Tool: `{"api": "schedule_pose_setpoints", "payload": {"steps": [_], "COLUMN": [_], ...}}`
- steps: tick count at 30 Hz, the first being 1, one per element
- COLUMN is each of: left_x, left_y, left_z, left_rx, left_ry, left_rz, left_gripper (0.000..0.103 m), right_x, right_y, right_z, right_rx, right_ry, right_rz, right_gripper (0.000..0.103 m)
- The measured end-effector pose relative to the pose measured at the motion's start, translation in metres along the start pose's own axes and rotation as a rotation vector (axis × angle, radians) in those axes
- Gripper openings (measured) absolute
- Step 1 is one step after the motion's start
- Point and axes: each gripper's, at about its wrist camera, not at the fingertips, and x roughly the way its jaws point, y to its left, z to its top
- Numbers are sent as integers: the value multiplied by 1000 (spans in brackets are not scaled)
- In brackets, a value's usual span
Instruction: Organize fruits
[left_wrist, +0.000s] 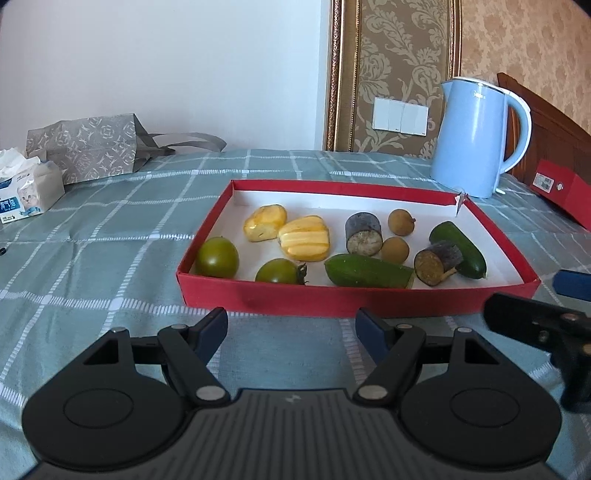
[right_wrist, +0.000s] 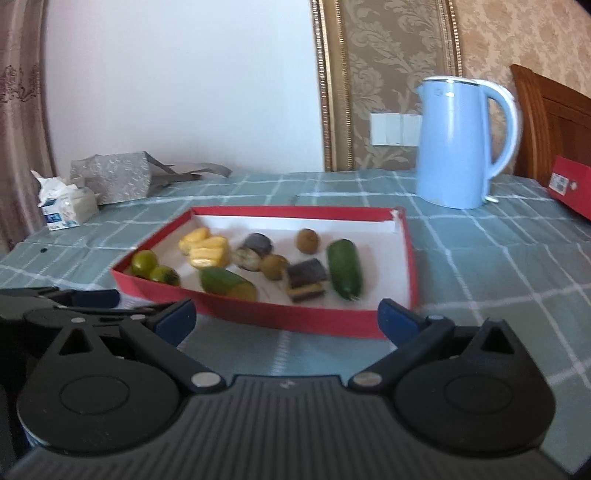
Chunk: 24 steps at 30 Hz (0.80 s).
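A shallow red box (left_wrist: 332, 297) (right_wrist: 288, 315) with a white floor sits on the checked cloth. In it lie two green tomatoes (left_wrist: 217, 257), two yellow jackfruit pieces (left_wrist: 303, 238), two dark sugarcane pieces (left_wrist: 364, 233), two brown longans (left_wrist: 395, 250) and two green cucumber pieces (left_wrist: 367, 271) (right_wrist: 345, 268). My left gripper (left_wrist: 291, 326) is open and empty just in front of the box's near wall. My right gripper (right_wrist: 286, 319) is open and empty, near the box's front right corner; it also shows at the right edge of the left wrist view (left_wrist: 546, 328).
A light blue kettle (left_wrist: 476, 138) (right_wrist: 458, 142) stands behind the box at the right. Another red box (left_wrist: 565, 192) lies at the far right by a wooden headboard. A tissue pack (left_wrist: 26, 192) and a grey patterned bag (left_wrist: 88, 147) sit at the back left.
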Motion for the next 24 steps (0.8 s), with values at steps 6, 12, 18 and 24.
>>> {"api": "schedule_pose_setpoints", "payload": {"steps": [6,12,18,24], "left_x": [-2,-1,-3,-4], "left_y": [2,4,3,3], "left_z": [3,8,10,11], "left_rx": [-12,-38,-38,-39], "left_ry": [-8,-1,-9,-14], "left_rz": [4,12,19,26], "left_gripper": [76,76,76,76], "right_x": [6,9,12,20], "right_y": [8,9,7,4], "right_z": [5,6,3,2], "right_rx": [3,8,16,30], "right_ry": [-7,-3,16,35], "right_rz": [-12,-15,-38,-58], "right_gripper": [103,103,103,103]}}
